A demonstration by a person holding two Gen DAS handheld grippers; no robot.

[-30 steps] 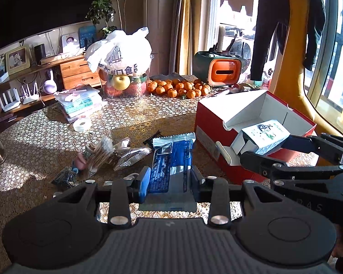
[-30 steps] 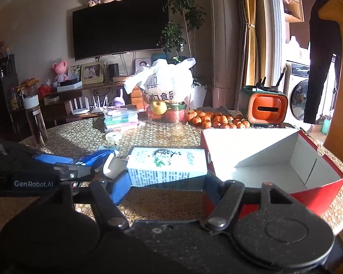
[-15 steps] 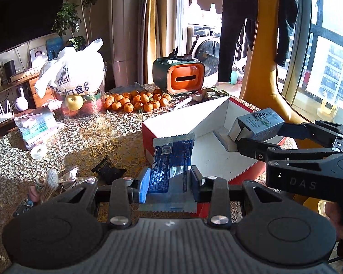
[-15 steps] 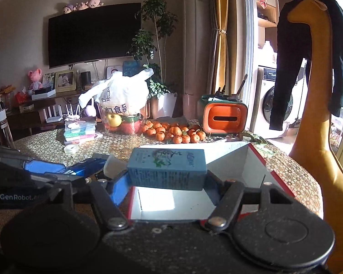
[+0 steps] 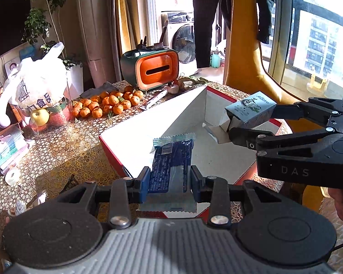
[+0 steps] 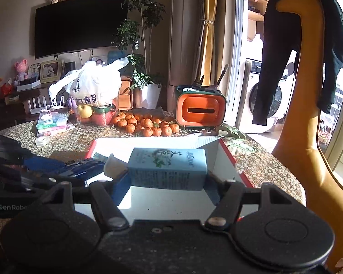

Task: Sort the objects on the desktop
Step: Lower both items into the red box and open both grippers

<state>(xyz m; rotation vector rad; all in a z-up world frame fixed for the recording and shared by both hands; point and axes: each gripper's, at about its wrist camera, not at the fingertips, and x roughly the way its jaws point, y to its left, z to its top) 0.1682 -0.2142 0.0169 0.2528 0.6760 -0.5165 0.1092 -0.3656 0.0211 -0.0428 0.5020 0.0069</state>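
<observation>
One red box (image 5: 116, 153), left claw (image 5: 169, 180) gripping one blue packet (image 5: 171, 166), right claw (image 6: 167, 180) clamping one pale-blue carton (image 6: 167, 166)

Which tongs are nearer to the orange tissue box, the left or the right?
Hard to tell; perhaps the right. The right tongs, holding the pale carton, hang over the red box, as do the left tongs with the blue packet. The tissue box stands beyond both.

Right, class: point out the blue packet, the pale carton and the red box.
blue packet (image 5: 169, 162), left wrist view, its printed face.
pale carton (image 6: 168, 167), right wrist view, its front panel.
red box (image 5: 135, 137), left wrist view, bare white inner wall.
</observation>
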